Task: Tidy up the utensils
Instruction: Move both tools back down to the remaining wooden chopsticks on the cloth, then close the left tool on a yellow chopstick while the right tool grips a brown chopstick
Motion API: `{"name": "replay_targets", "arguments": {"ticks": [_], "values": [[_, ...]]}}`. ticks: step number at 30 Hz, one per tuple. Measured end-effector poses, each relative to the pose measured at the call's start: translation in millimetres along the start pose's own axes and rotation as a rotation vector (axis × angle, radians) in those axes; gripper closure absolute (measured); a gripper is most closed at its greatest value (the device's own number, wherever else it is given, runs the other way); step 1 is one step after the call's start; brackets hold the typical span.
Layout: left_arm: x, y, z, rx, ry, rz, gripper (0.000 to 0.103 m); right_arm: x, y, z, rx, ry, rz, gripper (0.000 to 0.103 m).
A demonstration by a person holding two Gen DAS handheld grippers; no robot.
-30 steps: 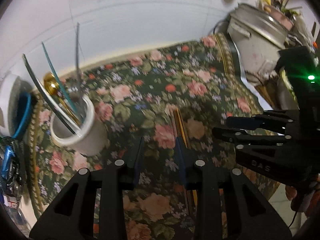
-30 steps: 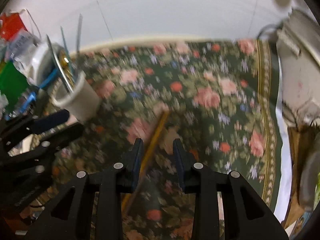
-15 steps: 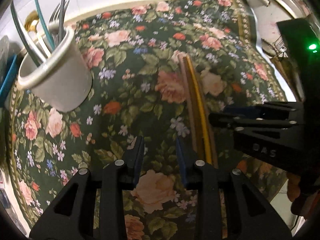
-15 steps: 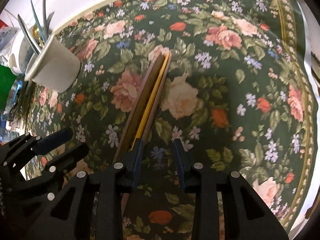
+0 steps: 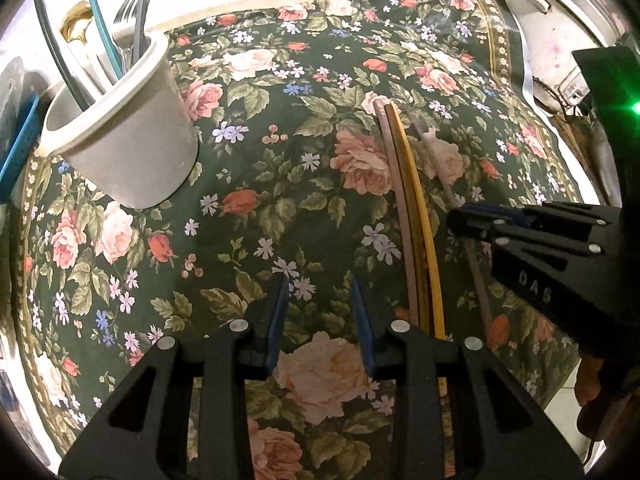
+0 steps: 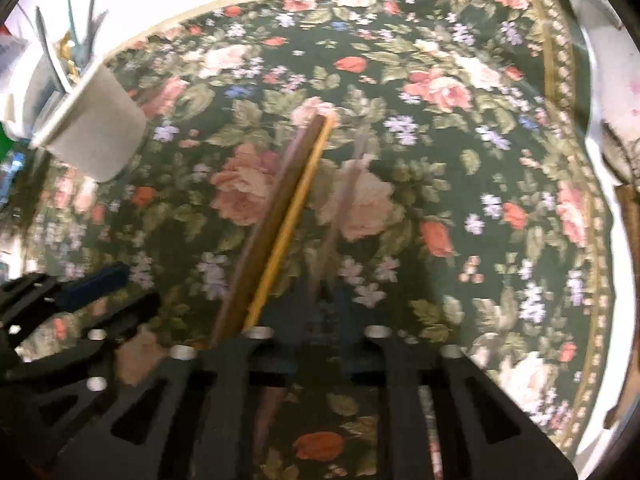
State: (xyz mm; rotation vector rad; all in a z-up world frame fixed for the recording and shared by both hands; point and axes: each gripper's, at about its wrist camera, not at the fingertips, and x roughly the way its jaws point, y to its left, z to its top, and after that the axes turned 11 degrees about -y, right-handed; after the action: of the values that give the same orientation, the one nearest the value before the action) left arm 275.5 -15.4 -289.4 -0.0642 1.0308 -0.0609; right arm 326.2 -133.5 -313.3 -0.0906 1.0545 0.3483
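Note:
A white cup [image 5: 128,136] with forks, a gold spoon and other utensils stands at the back left of the floral cloth [image 5: 256,184]; it also shows in the right wrist view [image 6: 96,128]. Brown and yellow chopsticks [image 5: 408,208] lie lengthwise on the cloth, also in the right wrist view [image 6: 280,220]. One thin brownish chopstick [image 6: 340,216] lies apart to their right, running between my right gripper's fingers. My left gripper [image 5: 318,312] is open and empty, left of the chopsticks. My right gripper [image 6: 316,312] is low over the single chopstick, blurred; it also shows in the left wrist view [image 5: 468,220].
A steel pot with a lid [image 5: 560,12] stands at the back right beyond the cloth's edge. A blue object [image 5: 18,148] and clutter lie left of the cup. A white wall runs behind.
Both grippers have dropped lower and closer to the cloth. The right gripper has shifted right, from beside the brown and yellow pair to over a single chopstick that now lies apart.

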Motion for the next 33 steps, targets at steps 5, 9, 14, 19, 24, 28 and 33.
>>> {"name": "replay_targets", "arguments": {"ticks": [5, 9, 14, 19, 24, 28, 33], "values": [[-2.4, -1.2, 0.5, 0.007, -0.001, -0.015, 0.072, -1.6, -18.4, 2.8, 0.051, 0.011, -0.012, 0.098], [-3.0, -5.6, 1.8, 0.024, -0.003, -0.030, 0.072, -9.3, -43.2, 6.9, 0.107, -0.004, -0.034, 0.098], [-0.2, -16.5, 9.7, 0.038, 0.005, -0.079, 0.072, -12.7, -63.7, 16.0, 0.137, -0.020, -0.078, 0.098], [3.8, -30.7, 20.3, 0.040, 0.011, -0.133, 0.072, -11.6, -68.1, 17.9, 0.133, -0.012, -0.065, 0.097], [14.2, -44.8, 28.9, 0.027, 0.039, -0.190, 0.084, -11.3, -55.1, 10.7, 0.079, -0.053, -0.099, 0.096], [25.4, -55.8, 33.4, 0.027, 0.070, -0.221, 0.088, -13.1, -60.3, 10.4, 0.107, -0.069, -0.076, 0.097], [42.2, -63.6, 35.9, 0.035, 0.099, -0.188, 0.090, -21.4, -77.7, 10.7, 0.168, -0.083, -0.045, 0.098]]}}
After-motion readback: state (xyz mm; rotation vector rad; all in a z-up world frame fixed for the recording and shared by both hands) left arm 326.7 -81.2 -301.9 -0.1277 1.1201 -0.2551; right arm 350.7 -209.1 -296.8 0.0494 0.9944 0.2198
